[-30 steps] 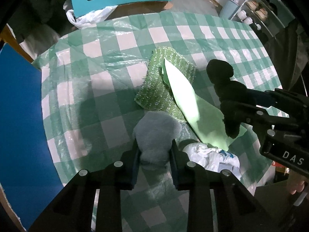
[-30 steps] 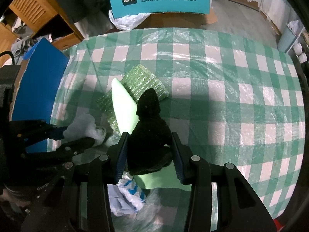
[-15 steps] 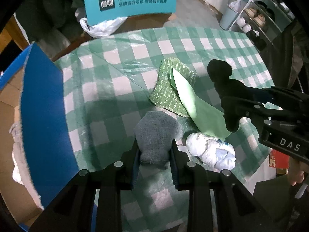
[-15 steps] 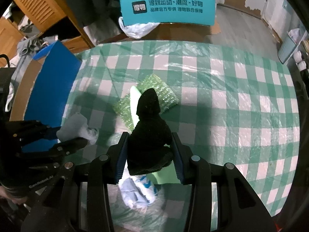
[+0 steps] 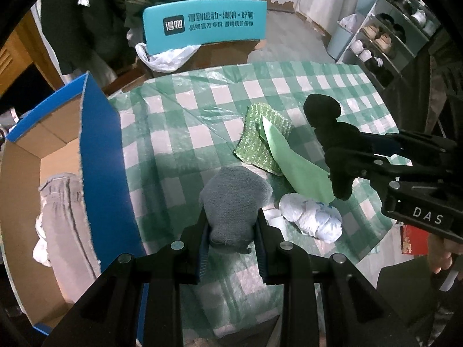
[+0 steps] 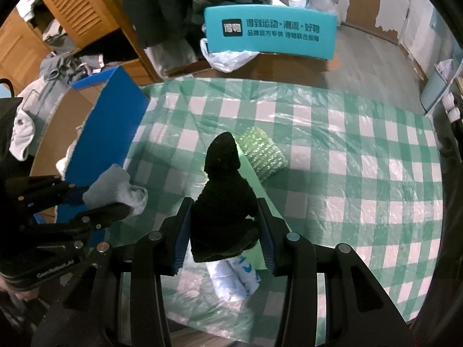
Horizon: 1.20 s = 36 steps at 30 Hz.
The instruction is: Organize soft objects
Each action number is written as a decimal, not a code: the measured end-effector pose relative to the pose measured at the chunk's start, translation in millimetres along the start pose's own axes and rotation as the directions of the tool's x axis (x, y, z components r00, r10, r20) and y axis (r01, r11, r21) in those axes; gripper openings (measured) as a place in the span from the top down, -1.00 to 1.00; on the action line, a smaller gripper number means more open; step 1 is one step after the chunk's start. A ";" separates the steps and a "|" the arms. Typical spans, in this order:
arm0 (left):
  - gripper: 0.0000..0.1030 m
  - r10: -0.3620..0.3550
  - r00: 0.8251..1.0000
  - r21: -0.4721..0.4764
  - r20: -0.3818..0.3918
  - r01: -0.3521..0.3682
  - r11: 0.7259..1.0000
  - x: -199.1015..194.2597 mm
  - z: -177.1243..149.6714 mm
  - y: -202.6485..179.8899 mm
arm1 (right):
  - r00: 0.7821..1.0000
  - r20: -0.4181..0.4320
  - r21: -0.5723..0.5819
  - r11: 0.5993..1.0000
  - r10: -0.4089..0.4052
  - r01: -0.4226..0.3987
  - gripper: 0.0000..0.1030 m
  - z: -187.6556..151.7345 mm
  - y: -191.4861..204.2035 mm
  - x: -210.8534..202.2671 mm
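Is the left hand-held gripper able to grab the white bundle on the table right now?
Probably not yet. The left hand-held gripper is already shut on the grey sock, so it has no room for the white bundle beside it, though nothing blocks the way.

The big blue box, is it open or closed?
Open: the blue box shows its brown inside, with grey clothing lying in it.

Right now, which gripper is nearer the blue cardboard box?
Left. The left gripper, holding the grey sock, is beside the blue cardboard box; the right gripper holds the black sock farther away.
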<state>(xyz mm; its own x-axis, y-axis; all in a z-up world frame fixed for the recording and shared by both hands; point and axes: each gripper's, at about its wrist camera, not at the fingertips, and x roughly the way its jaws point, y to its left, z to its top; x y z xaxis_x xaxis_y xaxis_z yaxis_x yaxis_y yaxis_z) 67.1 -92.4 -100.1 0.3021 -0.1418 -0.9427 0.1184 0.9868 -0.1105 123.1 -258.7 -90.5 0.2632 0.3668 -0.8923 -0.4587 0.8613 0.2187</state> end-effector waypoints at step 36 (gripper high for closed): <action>0.46 0.031 0.988 -0.093 0.152 -0.017 0.996 -73.3 -26.4 66.7 | 0.994 0.087 -0.138 0.989 0.066 -0.054 0.19 30.9 95.3 -25.6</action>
<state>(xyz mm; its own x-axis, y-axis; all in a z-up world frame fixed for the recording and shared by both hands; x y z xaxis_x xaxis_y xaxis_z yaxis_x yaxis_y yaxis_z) 27.9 -14.2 -46.7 0.4456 -0.1211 -0.8870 0.0250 0.9921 -0.1229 98.8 -175.2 -34.6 0.3047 0.4524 -0.8382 -0.5851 0.7833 0.2100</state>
